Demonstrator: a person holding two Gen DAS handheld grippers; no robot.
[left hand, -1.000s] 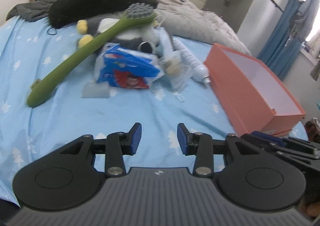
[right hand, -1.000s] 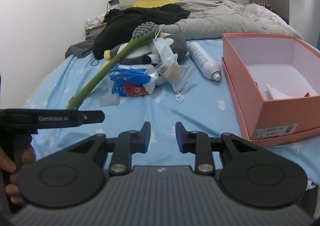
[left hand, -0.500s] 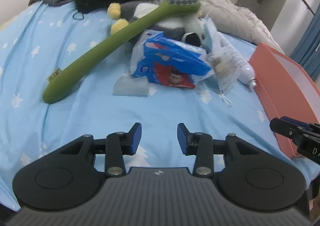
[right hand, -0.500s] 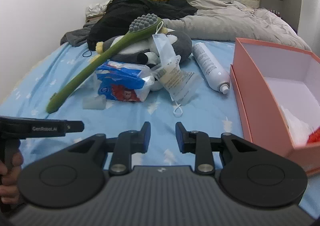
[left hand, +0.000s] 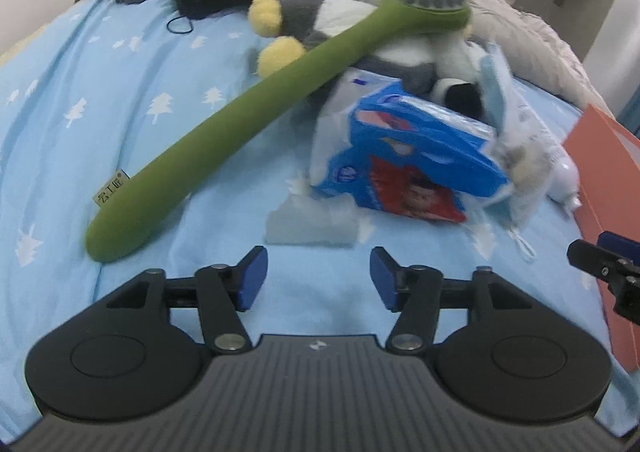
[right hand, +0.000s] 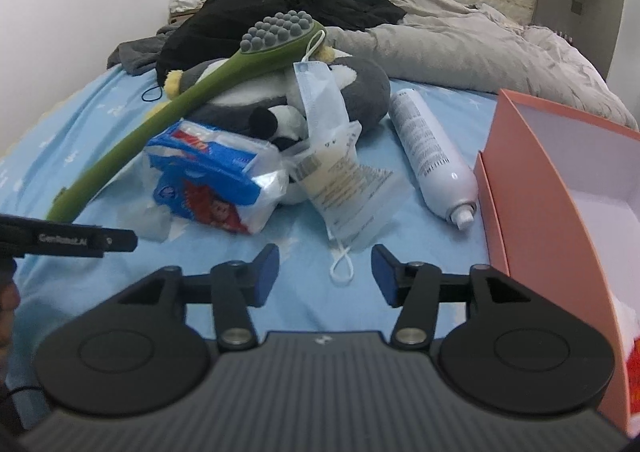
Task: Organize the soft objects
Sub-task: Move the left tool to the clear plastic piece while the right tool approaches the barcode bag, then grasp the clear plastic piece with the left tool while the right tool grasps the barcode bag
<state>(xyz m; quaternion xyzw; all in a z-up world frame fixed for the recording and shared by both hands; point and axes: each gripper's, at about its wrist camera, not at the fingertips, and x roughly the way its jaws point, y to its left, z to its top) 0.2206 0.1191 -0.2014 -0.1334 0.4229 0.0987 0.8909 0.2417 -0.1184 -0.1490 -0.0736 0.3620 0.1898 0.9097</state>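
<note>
- Lay far across the blue bedsheet: grey quilt, black clothing.
- Stood open at right: orange box.
- Rested slanted over grey plush toy: green long-handled brush.
- Lay nearer, in front of the plush: blue tissue pack, bagged face mask, white spray can.
- Hovered empty, jaws opening: left gripper, right gripper.

On the bed: one green long-handled brush, one grey plush penguin, one blue tissue pack, one face mask, one white spray can, one orange box, two grippers.
</note>
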